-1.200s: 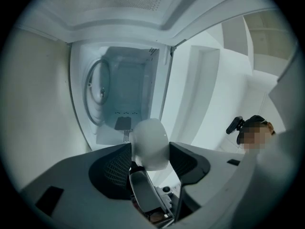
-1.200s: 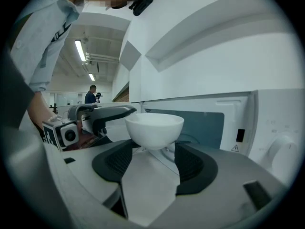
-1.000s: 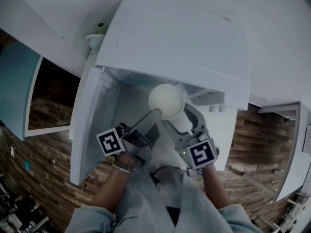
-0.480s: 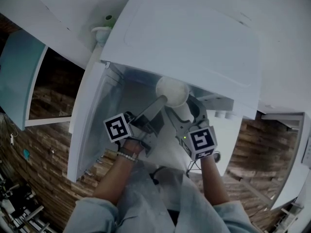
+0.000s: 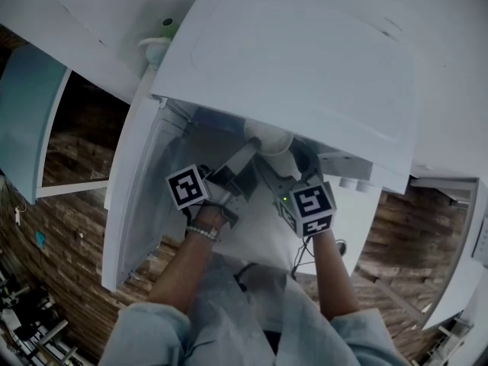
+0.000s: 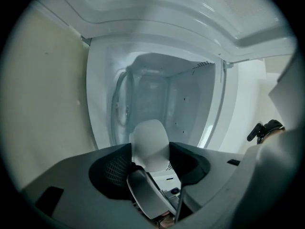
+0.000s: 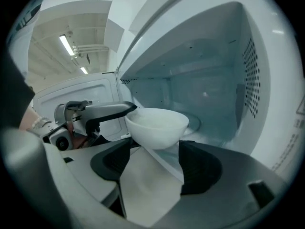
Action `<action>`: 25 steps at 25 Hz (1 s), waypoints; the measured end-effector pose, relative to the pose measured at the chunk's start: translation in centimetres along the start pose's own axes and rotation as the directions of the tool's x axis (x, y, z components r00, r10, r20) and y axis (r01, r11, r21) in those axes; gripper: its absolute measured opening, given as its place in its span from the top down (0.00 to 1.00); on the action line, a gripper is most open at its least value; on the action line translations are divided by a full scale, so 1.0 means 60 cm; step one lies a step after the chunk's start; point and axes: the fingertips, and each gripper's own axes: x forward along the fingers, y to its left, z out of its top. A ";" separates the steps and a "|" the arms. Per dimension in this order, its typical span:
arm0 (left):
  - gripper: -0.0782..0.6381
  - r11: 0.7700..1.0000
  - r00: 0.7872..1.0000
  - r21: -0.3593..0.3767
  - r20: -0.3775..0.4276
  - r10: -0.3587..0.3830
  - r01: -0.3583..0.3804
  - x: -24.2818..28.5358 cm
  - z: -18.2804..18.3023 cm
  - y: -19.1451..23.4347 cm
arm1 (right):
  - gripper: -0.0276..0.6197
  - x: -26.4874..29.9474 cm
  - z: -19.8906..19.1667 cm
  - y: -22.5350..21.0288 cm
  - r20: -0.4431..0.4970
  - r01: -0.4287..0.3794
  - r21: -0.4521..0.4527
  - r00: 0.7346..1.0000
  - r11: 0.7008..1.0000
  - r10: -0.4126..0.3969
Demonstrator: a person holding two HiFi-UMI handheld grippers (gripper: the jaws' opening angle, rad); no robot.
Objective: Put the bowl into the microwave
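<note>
Here we list by size.

- Microwave (image 5: 305, 59): white, with its door (image 5: 126, 204) swung wide to the left. The cavity is bare but for the glass turntable (image 7: 196, 123).
- Bowl (image 7: 157, 125): white, held in the air at the cavity mouth, not yet over the turntable.
- Left tongs (image 7: 125, 112): clenched on the bowl's rim, seemingly bearing it alone.
- Right tongs (image 7: 155, 163): the jaws have just been opening and now stand wide. The bowl's base sits between them, and the pads look clear of it.
- Hazards, as we judge them: a rim-only pinch may let the bowl tip or slip, and a low approach may knock it against the sill.
</note>
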 end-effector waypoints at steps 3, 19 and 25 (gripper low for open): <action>0.55 1.000 1.000 -0.017 0.012 -0.004 0.004 0.003 0.003 0.009 | 0.46 0.005 -0.004 -0.004 -0.003 0.005 0.004 1.000 1.000 -0.005; 0.55 0.999 0.999 -0.025 0.010 0.035 -0.035 0.017 0.016 0.039 | 0.46 0.010 0.004 -0.025 0.049 0.065 0.101 0.996 0.993 -0.071; 0.55 0.999 0.999 -0.026 0.007 0.048 -0.048 0.017 0.019 0.040 | 0.46 0.016 0.004 -0.026 0.034 0.091 0.091 0.995 0.992 -0.094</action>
